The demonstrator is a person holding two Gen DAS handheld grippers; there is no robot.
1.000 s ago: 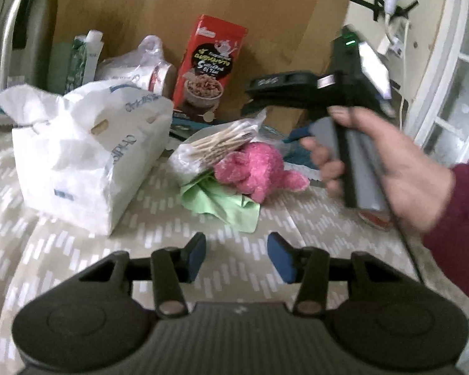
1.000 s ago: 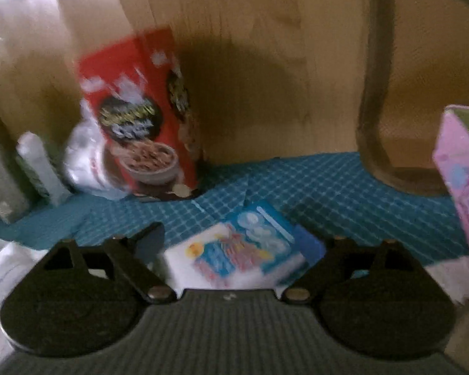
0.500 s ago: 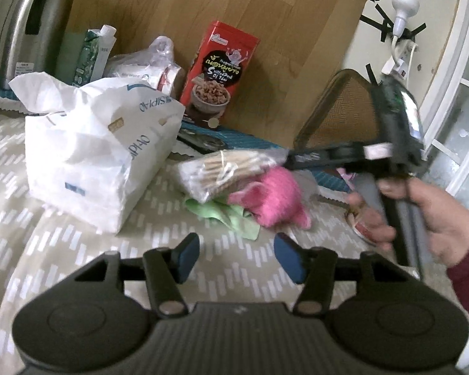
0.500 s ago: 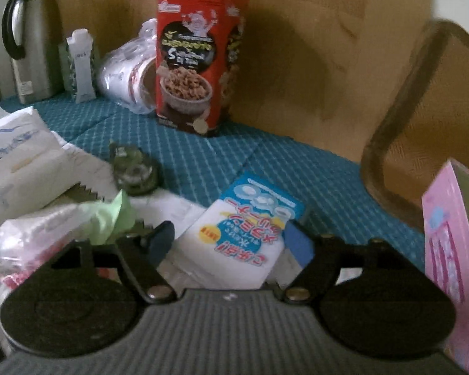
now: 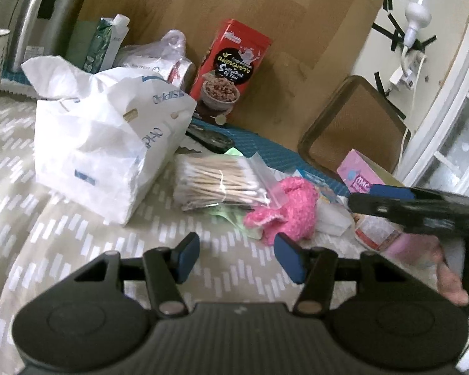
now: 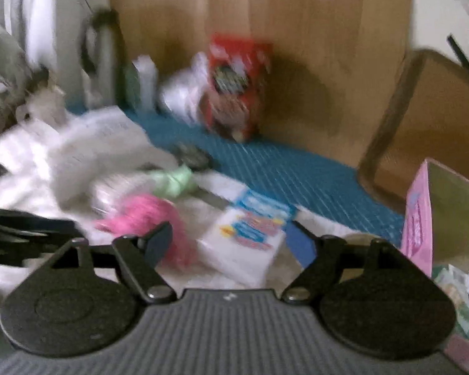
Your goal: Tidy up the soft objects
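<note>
A fuzzy pink soft toy [image 5: 284, 215] lies on the patterned cloth, touching a clear bag of cotton swabs [image 5: 215, 184] and a green cloth [image 5: 234, 217]. My left gripper [image 5: 238, 257] is open and empty just in front of the toy. My right gripper [image 5: 422, 209], held by a hand [image 5: 453, 278], hovers at the right edge. The right wrist view is blurred. There my right gripper [image 6: 229, 243] has its jaws opening, and a white packet with a blue label [image 6: 250, 237] lies between the fingertips, untouched. The pink toy [image 6: 150, 212] is at its left.
A crumpled white plastic bag [image 5: 109, 137] stands at the left. A red cereal box [image 5: 231, 75], a carton [image 5: 109, 43] and a steel flask [image 5: 47, 15] line the wooden back wall. An open pink box [image 6: 419, 218] holds small things at the right.
My right gripper has swung from above the pile to the right edge of the left wrist view and sunk lower. The left jaws have widened a little. The left hand has hardly moved.
</note>
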